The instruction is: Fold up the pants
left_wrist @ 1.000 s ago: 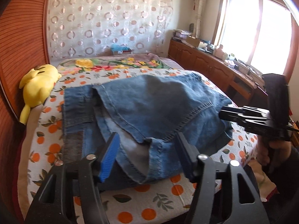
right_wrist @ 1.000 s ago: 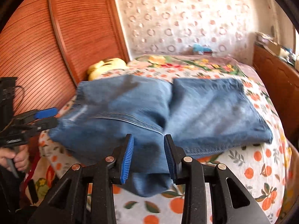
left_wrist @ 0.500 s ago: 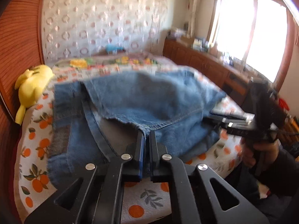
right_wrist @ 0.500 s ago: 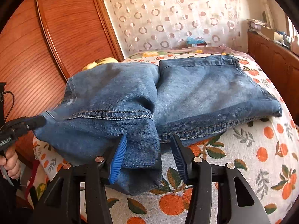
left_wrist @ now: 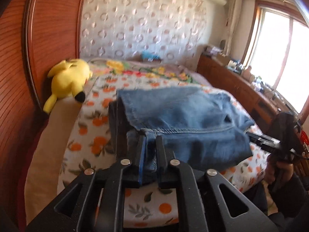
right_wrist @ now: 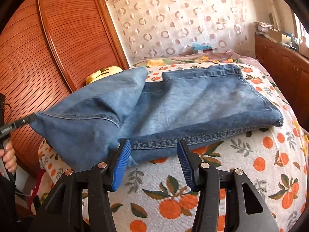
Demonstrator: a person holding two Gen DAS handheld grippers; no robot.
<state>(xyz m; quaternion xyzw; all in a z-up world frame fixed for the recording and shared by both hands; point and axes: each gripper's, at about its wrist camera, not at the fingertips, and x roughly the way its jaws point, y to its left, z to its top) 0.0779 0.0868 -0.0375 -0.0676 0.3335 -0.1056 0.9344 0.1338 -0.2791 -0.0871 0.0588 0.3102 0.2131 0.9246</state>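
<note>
Now the blue jeans [right_wrist: 193, 104] lie folded on the orange-print bedspread [right_wrist: 251, 174], most of the denim flat, while the near-left corner is lifted clear of the bed. The left gripper [left_wrist: 149, 150] has that hemmed corner clamped between its pads, the jaws having eased a touch wider in the last half second with cloth still pinched between them. The right gripper [right_wrist: 152, 164] stands released, its blue pads either side of the stitched near edge, not pressing it. A yellow plush toy [left_wrist: 67, 81] rests by the wooden headboard [right_wrist: 58, 48]. Beyond, a patterned curtain [right_wrist: 183, 19].
</note>
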